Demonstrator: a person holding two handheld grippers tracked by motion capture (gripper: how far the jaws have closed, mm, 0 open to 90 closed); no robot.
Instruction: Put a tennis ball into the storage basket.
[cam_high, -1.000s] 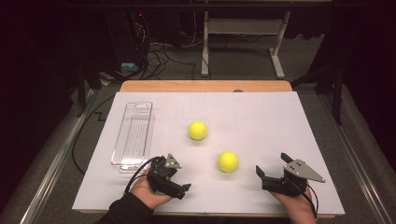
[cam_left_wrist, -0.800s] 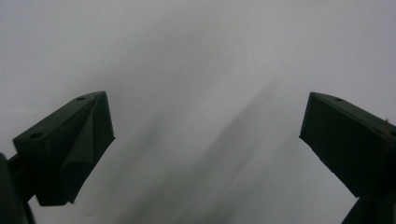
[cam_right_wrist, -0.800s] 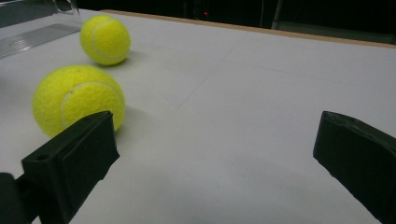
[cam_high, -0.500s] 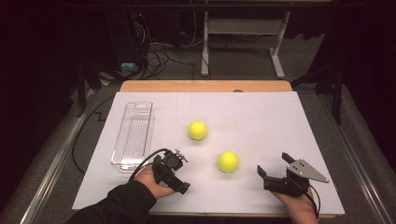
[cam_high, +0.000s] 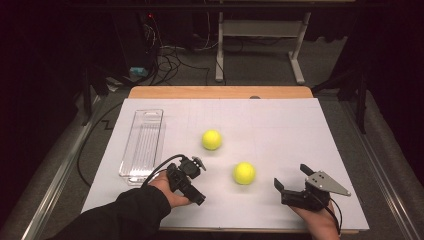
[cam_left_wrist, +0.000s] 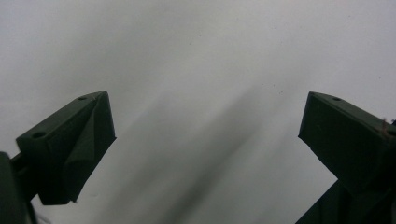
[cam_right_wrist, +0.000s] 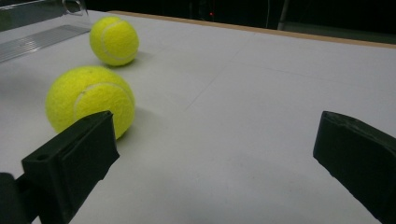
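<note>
Two yellow tennis balls lie on the white table top (cam_high: 280, 125): the far ball (cam_high: 212, 140) near the middle, the near ball (cam_high: 244, 173) closer to the person. My left gripper (cam_high: 192, 187) is held low over the table, left of the near ball, between it and the clear tray. In the left gripper view its jaws stand wide apart over bare white surface, left gripper (cam_left_wrist: 205, 135) open and empty. My right gripper (cam_high: 291, 176) rests near the front edge, right of the near ball, open. In its own view the right gripper (cam_right_wrist: 215, 140) holds nothing; the near ball (cam_right_wrist: 91, 100) sits just beyond its left jaw, the far ball (cam_right_wrist: 114, 40) behind.
A clear plastic tray (cam_high: 142, 145) lies lengthwise at the table's left side, its corner showing as tray (cam_right_wrist: 42, 32) in the right gripper view. A wooden table edge (cam_high: 220, 92) runs along the back. Cables and a white frame stand on the dark floor beyond.
The left hand has moved a little away from the person and to the right, lifting slightly, and more of its dark sleeve shows. The right gripper and both balls have stayed put.
</note>
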